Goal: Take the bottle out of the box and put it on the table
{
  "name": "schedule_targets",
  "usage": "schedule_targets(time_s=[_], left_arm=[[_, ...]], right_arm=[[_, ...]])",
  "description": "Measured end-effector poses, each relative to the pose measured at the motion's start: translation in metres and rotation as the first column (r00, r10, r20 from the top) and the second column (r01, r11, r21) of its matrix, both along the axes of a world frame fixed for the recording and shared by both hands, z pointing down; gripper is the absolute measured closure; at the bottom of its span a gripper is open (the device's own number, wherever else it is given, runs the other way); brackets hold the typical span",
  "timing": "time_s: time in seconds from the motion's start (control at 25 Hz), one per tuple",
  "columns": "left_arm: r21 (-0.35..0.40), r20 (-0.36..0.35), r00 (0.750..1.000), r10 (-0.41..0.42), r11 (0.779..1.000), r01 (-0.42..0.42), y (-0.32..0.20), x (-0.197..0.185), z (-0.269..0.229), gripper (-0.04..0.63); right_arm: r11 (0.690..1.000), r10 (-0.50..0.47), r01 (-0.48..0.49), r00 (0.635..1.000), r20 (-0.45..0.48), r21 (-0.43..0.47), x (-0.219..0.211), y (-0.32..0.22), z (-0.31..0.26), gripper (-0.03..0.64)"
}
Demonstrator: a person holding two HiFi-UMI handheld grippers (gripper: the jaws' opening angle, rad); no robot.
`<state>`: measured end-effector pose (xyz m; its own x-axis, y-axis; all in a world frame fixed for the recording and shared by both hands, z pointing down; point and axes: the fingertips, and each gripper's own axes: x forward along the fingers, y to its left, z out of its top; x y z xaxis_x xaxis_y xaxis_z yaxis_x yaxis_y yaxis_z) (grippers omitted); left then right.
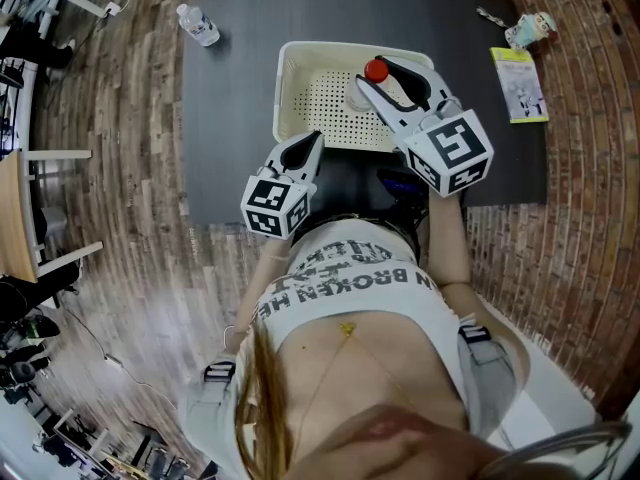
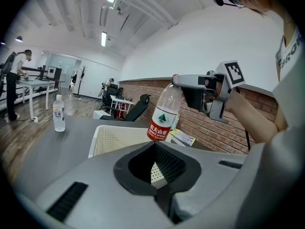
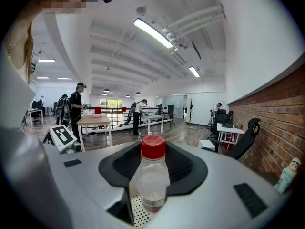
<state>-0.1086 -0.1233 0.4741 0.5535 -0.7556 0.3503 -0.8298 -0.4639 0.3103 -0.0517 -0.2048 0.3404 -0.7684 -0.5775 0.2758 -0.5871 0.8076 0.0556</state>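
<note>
— Where is the water bottle (image 3: 151, 175)?

— In the right gripper (image 1: 384, 76). Its jaws are closed on the neck, just under the red cap (image 3: 153, 147). The bottle hangs from them, slightly tilted, over the right half of the white perforated box (image 1: 300, 98). It is not on the dark grey table (image 1: 230, 118).

— Has it cleared the box?

— I cannot tell for sure. In the left gripper view its red label (image 2: 159, 128) and base show against the inside of the box, about level with the rim. In the right gripper view the perforated floor shows below the bottle.

— And the other hand?

— The left gripper (image 1: 316, 138) sits at the near left corner of the box and points toward it. Its jaw tips come together with nothing gripped. Through the hollow behind the tips only a bit of the box's dotted floor shows.

— How do the two grippers stand to each other?

— They are apart, the right one higher and further over the box. The left gripper view catches it from the side, with the bottle dangling beneath its tips.

— What else is on the table?

— A second water bottle (image 1: 198, 24), white-capped, stands upright near the far left corner, well apart from the box. A yellow-green booklet (image 1: 518, 83) lies at the right edge. A small figurine (image 1: 530, 28) is just beyond it, toward the far right corner.
</note>
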Motion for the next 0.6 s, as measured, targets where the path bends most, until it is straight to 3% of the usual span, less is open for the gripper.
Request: schedule_targets(time_s=[0.6], left_arm=[[-0.005,-0.001,0.999,0.05,0.999,-0.05,0.008,0.037,-0.002,0.591]], right_arm=[[0.993,0.12,-0.12,0.993,0.011,0.01,0.068,-0.002,-0.006,0.462]])
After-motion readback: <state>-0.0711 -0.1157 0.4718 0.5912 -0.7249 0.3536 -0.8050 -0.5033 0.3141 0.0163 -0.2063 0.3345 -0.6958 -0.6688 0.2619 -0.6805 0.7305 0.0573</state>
